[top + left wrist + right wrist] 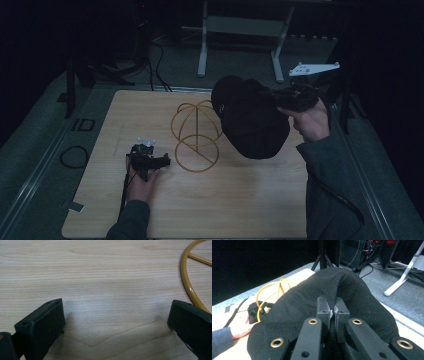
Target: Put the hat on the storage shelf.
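Note:
A black cap hangs in the air right of a yellow wire hat stand that sits on the wooden table. My right gripper is shut on a fold of the cap, its jaws pinching the fabric. My left gripper rests low on the table, left of the stand's base ring, with its jaws wide apart and bare wood between them. The stand's ring lies just beyond the right jaw. The stand's wires show past the cap.
A white desk frame stands on the floor behind the table. Cables lie on the grey floor at the left. Dark tripod legs stand beyond the table's far side. The table's near half is bare wood.

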Demonstrator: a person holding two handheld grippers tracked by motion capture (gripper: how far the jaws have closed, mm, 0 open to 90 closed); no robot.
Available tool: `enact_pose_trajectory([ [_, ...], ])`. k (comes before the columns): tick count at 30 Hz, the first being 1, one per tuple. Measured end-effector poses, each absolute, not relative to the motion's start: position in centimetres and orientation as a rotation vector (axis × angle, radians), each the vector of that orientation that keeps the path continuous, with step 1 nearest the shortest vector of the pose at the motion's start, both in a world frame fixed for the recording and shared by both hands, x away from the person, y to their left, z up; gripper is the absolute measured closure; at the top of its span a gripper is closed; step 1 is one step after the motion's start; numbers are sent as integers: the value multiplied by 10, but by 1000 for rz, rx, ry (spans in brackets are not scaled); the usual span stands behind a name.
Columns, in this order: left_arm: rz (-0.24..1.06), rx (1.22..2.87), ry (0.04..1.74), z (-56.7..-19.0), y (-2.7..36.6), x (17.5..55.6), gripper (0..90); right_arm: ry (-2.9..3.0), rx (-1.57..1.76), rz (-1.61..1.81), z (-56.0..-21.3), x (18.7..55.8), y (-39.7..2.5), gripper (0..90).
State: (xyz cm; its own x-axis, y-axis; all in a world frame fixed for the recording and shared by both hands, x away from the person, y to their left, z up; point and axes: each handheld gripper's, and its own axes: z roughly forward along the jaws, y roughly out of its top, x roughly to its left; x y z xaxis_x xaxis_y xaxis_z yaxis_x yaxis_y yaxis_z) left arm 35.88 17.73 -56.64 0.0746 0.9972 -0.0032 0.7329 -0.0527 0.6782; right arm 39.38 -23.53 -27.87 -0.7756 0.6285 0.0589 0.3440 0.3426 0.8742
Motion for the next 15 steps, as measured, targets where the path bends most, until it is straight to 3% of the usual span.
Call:
enact_pose_trajectory([
  [15,665,1842,1705,-567,177,359,7,2318,853,1405,-274,400,-221,863],
])
